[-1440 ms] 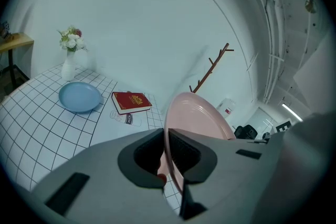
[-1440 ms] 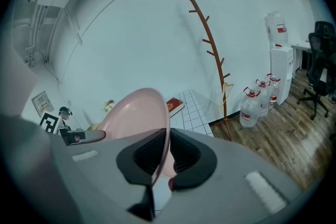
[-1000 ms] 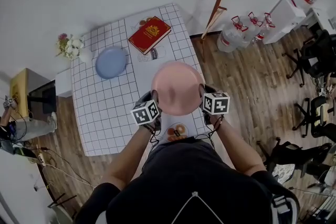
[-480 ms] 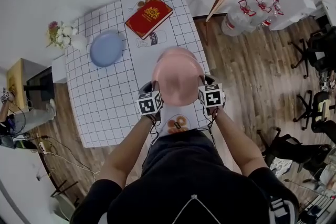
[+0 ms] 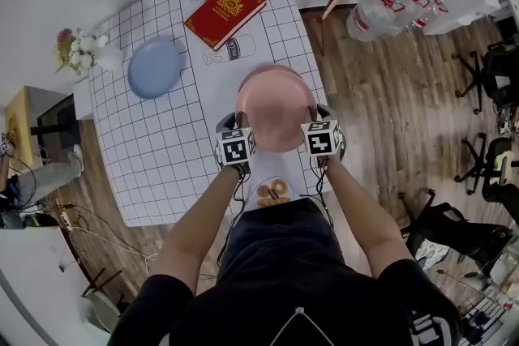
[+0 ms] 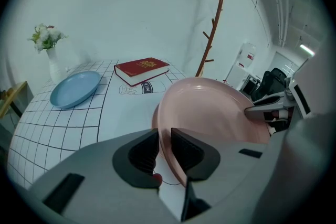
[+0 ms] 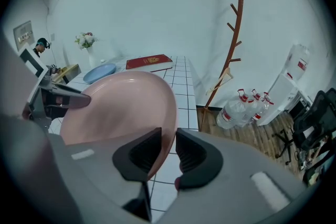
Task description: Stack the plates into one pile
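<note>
Since the frame of a second ago, both my tongs and the round pink plate (image 5: 276, 113) between them have come down toward the table (image 5: 162, 162), which is covered by a white cloth with a black grid.

**Head view.** My left tongs (image 5: 242, 124) stand at the plate's left rim and my right tongs (image 5: 312, 121) at its right rim. The plate sits over the near right part of the table. A pink rim shows just beyond its far edge, apparently a second pink plate (image 5: 272, 69) lying underneath. I cannot tell whether the two touch.

**Left gripper view.** The jaws of the left tongs (image 6: 164, 136) are opening. The pink plate's rim (image 6: 210, 110) runs through the gap and lies close against the right-hand pad. A sliver of space shows on the other side, so the pads are not clamping it.

**Right gripper view.** The jaws of the right tongs (image 7: 169, 147) are also opening. The same rim (image 7: 121, 107) passes between them, near the left-hand pad, and the tablecloth shows through the gap on the other side. This grip is also slack.

**Elsewhere on the table.** A round pale-blue plate (image 5: 154, 67) lies well apart toward the far left. A red hardcover book (image 5: 225, 12) rests at the far end.
</note>
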Available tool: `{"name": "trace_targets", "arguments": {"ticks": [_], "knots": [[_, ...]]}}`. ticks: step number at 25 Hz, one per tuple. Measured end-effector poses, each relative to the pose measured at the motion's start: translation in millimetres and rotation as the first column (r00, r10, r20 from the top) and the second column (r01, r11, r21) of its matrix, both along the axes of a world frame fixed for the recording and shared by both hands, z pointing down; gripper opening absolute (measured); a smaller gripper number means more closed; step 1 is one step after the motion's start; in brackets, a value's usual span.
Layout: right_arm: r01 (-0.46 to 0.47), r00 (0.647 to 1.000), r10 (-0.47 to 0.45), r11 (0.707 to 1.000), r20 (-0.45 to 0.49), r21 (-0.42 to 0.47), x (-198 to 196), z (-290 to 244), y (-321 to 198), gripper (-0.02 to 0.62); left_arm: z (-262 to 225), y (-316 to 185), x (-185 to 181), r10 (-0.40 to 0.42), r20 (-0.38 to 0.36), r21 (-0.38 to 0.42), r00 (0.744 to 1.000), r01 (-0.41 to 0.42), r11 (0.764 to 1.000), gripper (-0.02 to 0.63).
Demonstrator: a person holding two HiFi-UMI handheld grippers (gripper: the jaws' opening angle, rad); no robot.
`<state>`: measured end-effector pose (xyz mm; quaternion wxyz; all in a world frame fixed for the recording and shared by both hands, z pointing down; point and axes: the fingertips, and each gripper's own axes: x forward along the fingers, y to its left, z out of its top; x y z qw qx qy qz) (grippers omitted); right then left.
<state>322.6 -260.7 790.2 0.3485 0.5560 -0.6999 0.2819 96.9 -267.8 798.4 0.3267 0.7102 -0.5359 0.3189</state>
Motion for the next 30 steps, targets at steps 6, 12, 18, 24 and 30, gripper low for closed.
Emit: {"name": "trace_targets", "arguments": {"ticks": [6, 12, 18, 24, 30], "knots": [[0.001, 0.999, -0.001, 1.000, -0.042, -0.008, 2, 26, -16, 0.097, 21, -18, 3, 0.010, 0.055, 0.003, 0.998, -0.010, 1.000, 0.067], [0.014, 0.995, -0.015, 1.000, -0.097, -0.014, 1, 45, -27, 0.106, 36, -27, 4, 0.020, 0.101, -0.011, 0.995, -0.019, 1.000, 0.067], [0.023, 0.988, -0.027, 0.999, -0.149, -0.031, 2, 60, -30, 0.115, 46, -32, 5, 0.034, 0.153, -0.012, 0.988, -0.033, 0.999, 0.077], [0.030, 0.988, -0.037, 0.999, -0.151, -0.045, 0, 71, -30, 0.115, 50, -35, 3, 0.040, 0.180, -0.015, 0.983, -0.038, 0.999, 0.077], [0.025, 0.988, -0.032, 0.999, -0.153, -0.047, 2, 70, -32, 0.151, 54, -34, -4, 0.038, 0.201, -0.028, 0.979, -0.033, 0.999, 0.083]]}}
